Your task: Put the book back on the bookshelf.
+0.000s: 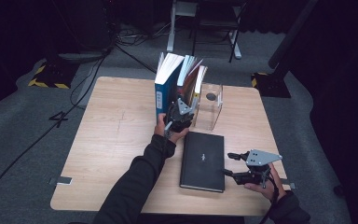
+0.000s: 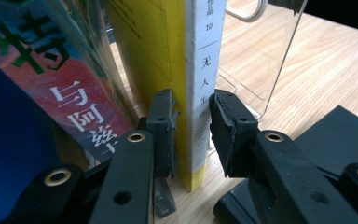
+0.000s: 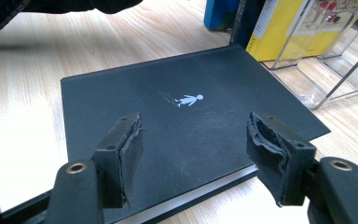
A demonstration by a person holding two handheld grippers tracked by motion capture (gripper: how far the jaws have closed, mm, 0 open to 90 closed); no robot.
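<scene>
A yellow book with a white spine (image 2: 204, 93) stands upright among several books (image 1: 186, 77), against a clear acrylic stand (image 1: 212, 109). My left gripper (image 2: 191, 107) has one pad on the yellow cover and the other on the white spine, low on the book, and both pads touch it. In the high view the left gripper (image 1: 182, 112) is at the foot of the book row. A black book (image 1: 203, 161) lies flat near the table's front edge. My right gripper (image 1: 228, 163) is open at that book's right edge, with nothing between its pads (image 3: 193, 158).
A thick blue book (image 1: 162, 95) stands at the left end of the row, and a colourful cover (image 2: 60, 93) leans beside the yellow one. The wooden table (image 1: 116, 140) stretches bare to the left. Cables, stands and a chair base lie on the floor behind it.
</scene>
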